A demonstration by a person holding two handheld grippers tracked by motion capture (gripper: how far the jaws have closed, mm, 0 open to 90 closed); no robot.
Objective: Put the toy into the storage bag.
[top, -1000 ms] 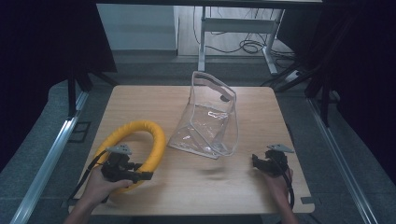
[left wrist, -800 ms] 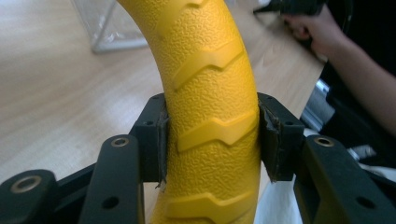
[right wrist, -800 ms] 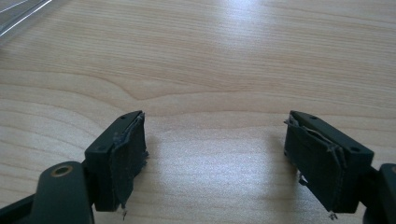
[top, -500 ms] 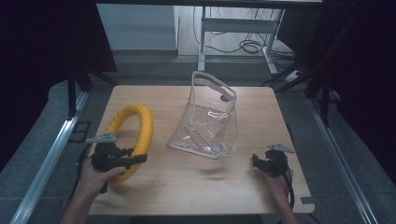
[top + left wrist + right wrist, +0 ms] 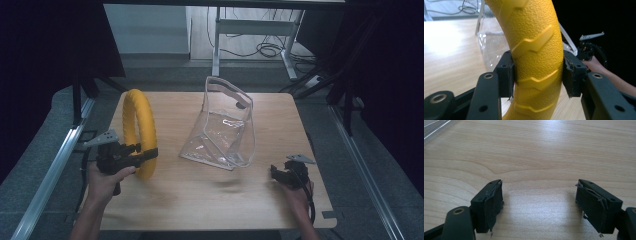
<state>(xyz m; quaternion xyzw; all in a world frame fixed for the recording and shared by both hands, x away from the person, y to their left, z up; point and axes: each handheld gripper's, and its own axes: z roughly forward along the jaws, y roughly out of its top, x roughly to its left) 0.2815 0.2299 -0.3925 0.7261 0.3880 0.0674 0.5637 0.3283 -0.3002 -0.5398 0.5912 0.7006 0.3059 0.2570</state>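
Yellow, pebbled ring stands upright at frame left, clenched by left tool; right tool released over bench.

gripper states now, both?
Left gripper: closed on the yellow ring.
Right gripper: open, holding nothing, above the table.

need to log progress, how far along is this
Done: the left gripper is shut on the yellow ring and holds it up on edge at the table's left side. In hand: carrying the ring. Left, likely: getting it into the clear bag, which has nothing visible in it; the right gripper rests open and empty.
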